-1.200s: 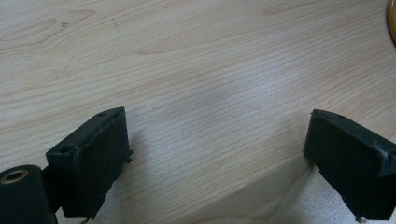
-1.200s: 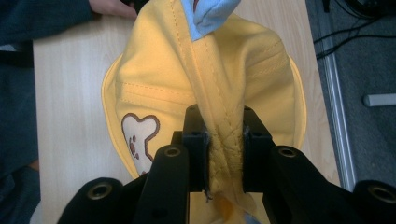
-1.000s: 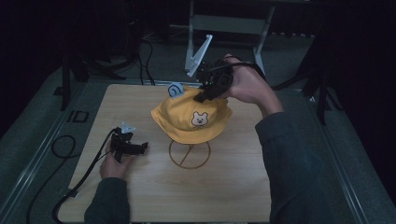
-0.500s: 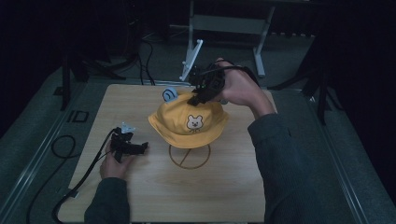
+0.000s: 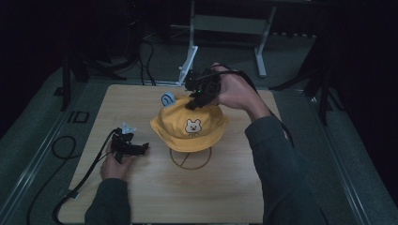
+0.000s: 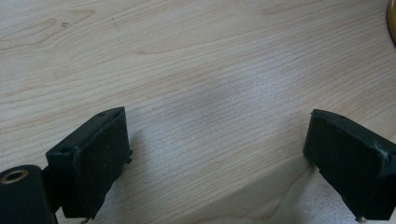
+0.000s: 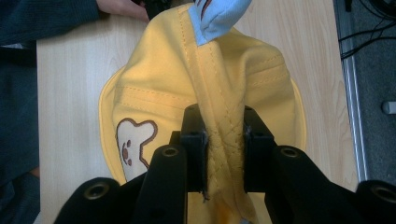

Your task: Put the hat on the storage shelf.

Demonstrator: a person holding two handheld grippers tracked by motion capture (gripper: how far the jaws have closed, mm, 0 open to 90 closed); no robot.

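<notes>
The right gripper [image 5: 195, 101] is clamped on the crown of a yellow hat [image 5: 189, 129], its two black jaws pinching a fold of stitched fabric between them; in the right gripper view the pinched ridge of the hat [image 7: 224, 140] runs straight up from between the jaws toward a light blue tag [image 7: 217, 16] at the far end. The hat hangs below this gripper, lifted off the wooden table [image 5: 141, 197], with its brim spread out and a small bear patch [image 5: 192, 126] facing the person. Directly beneath the hat a thin wire ring stand [image 5: 190, 158] rests on the table. A blue and white round piece [image 5: 167, 99] sits just to the left of the right gripper, by the hat's far edge. The left gripper [image 5: 136, 149] rests low on the table, well to the left of the hat, held in the person's left hand [image 5: 112, 164]; in the left gripper view its jaws stand wide apart over bare wood [image 6: 210, 93], with nothing between them.
</notes>
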